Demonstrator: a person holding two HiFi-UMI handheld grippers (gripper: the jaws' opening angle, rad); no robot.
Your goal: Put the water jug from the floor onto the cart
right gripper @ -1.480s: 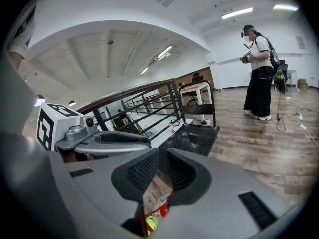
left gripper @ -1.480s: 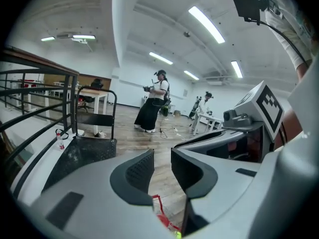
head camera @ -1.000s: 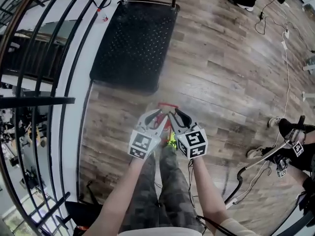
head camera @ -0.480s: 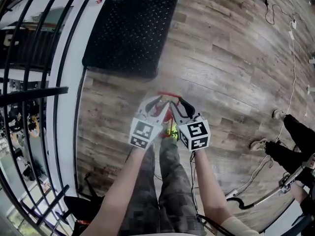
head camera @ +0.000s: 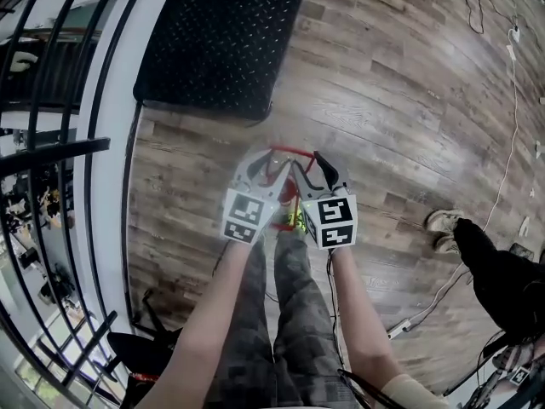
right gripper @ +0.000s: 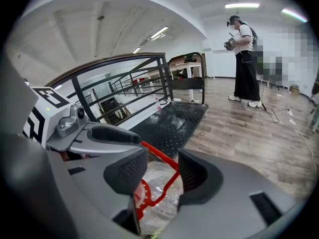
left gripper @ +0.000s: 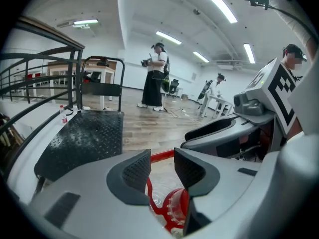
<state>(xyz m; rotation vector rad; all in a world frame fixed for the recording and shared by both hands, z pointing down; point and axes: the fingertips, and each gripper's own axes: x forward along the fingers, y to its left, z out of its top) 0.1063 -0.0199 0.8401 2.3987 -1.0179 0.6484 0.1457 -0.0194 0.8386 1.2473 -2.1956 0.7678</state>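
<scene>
Floor (head camera: 383, 126): left gripper (head camera: 267, 167), right gripper (head camera: 309, 167) angled down, jaws opening around jug handle (right gripper: 162, 158).

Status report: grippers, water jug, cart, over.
Left gripper, right gripper: jaws opening around the jug's red handle, not gripping. Water jug on floor. Cart just ahead, nothing between.

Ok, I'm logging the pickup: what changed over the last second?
Both grippers have come down over the water jug. The jaws of the left gripper and right gripper are opening with its red handle between them, ungripped. The jug stays on the floor, the cart unmoved.
</scene>
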